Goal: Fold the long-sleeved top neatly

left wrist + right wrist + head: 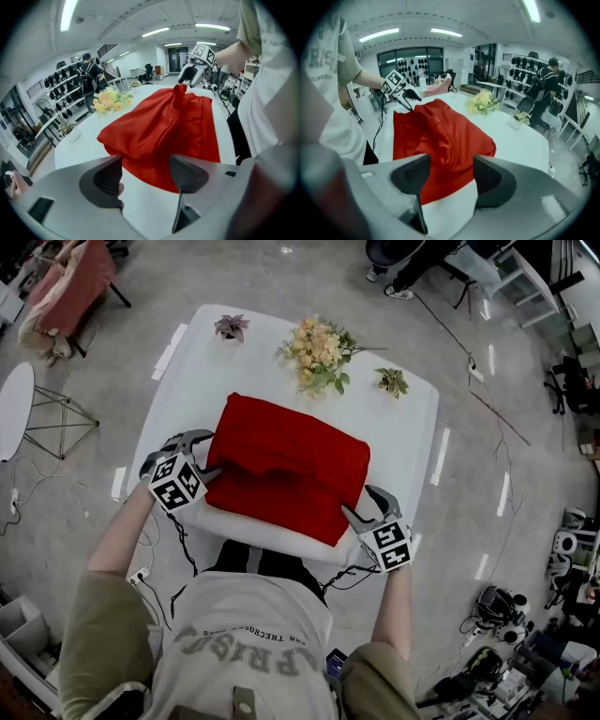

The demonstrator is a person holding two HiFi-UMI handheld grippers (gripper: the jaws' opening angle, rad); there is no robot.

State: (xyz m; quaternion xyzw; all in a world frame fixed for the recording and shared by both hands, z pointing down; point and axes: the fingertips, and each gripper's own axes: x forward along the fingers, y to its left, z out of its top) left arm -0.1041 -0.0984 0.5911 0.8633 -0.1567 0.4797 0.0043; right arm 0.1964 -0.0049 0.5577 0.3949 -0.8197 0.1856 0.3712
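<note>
From the head view, the red long-sleeved fabric top (286, 465) lies folded on the near half of the white rectangular table (412, 418). The left gripper (208, 456) is at its left edge and the right gripper (361, 504) at its near right corner.

In the left gripper view, the jaws stand apart with nothing clamped, and the top (164, 126) lies just beyond them.

In the right gripper view, the jaws are likewise apart and empty, before the top (440, 136).
</note>
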